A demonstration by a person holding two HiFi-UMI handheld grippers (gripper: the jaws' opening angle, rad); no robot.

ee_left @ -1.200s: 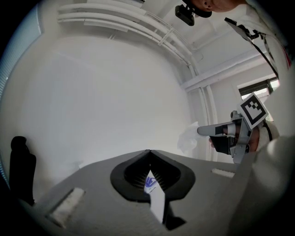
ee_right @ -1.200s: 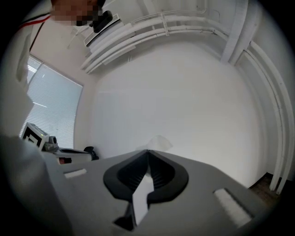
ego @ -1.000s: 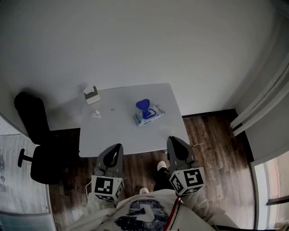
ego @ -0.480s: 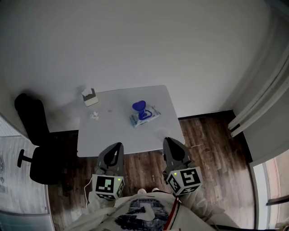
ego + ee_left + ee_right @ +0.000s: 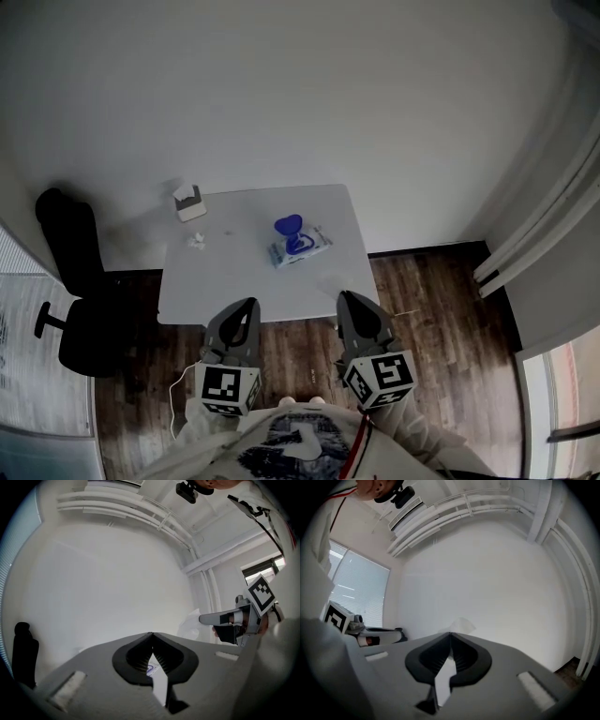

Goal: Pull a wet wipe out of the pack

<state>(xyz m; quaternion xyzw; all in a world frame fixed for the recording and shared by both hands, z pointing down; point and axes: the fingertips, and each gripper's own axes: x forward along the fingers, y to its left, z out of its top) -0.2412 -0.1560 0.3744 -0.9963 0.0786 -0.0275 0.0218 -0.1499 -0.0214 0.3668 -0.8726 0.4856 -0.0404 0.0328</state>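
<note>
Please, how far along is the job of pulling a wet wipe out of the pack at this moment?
Done: the blue lid of the pack seems to stand open, nothing more. In hand: nothing; the left gripper and right gripper are both shut and empty, held short of the table. Left: reach the pack, grip a wipe and pull it out.
</note>
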